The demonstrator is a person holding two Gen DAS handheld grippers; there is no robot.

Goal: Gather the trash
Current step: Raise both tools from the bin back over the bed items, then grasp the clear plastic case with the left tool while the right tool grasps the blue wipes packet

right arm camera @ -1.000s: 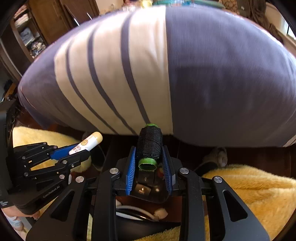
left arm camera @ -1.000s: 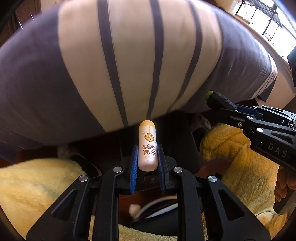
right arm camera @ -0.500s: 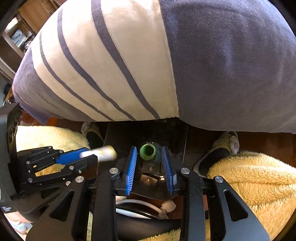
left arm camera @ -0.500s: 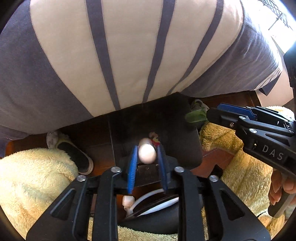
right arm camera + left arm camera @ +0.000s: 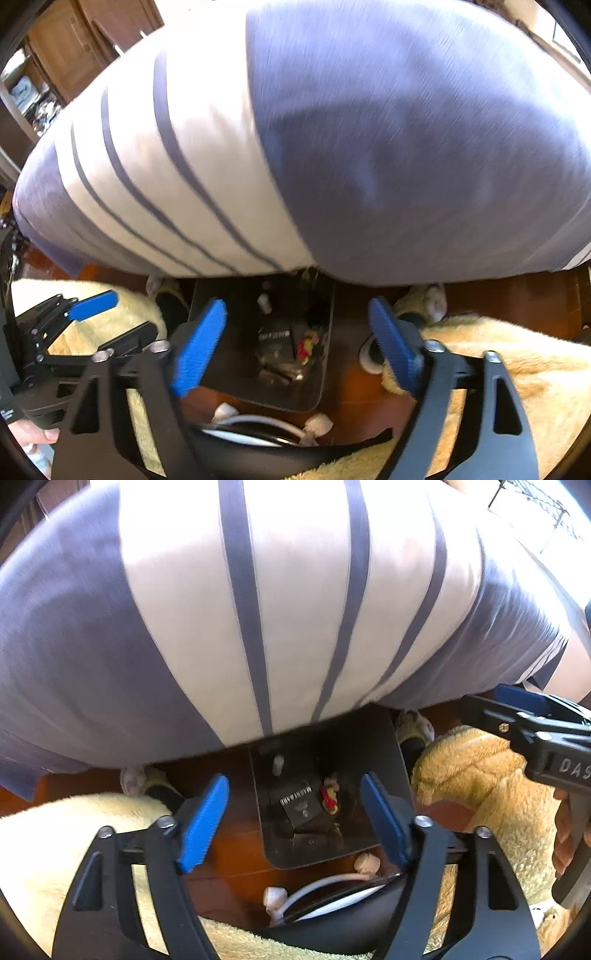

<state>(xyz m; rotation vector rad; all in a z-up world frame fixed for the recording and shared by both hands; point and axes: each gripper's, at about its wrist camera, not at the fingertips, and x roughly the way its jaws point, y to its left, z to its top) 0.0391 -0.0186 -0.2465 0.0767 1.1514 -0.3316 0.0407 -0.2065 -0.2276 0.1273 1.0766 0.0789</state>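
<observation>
My left gripper (image 5: 293, 823) hangs over a black bin (image 5: 391, 760) on the floor, its jaws opening wide with nothing between the blue pads (image 5: 203, 823). In the bin lie a small pale tube (image 5: 277, 764), a black packet (image 5: 299, 801) and a red and yellow wrapper (image 5: 328, 799). My right gripper (image 5: 297, 347) is over the same bin (image 5: 327, 354), its jaws also opening and empty. The pale tube (image 5: 264, 302), black packet (image 5: 277, 336) and red wrapper (image 5: 306, 345) show below it. The black thread spool cannot be made out in the dark bin.
A large grey and white striped fabric bulk (image 5: 258, 609) overhangs the bin's far side. A person's legs in fluffy yellow cloth (image 5: 480, 775) and slippers (image 5: 424, 299) flank the bin on a brown wooden floor (image 5: 229, 834). Wooden furniture (image 5: 85, 40) stands at the far left.
Both grippers opened. The pale tube left the left gripper and the green-cored black spool left the right one; the tube now lies in the bin.
</observation>
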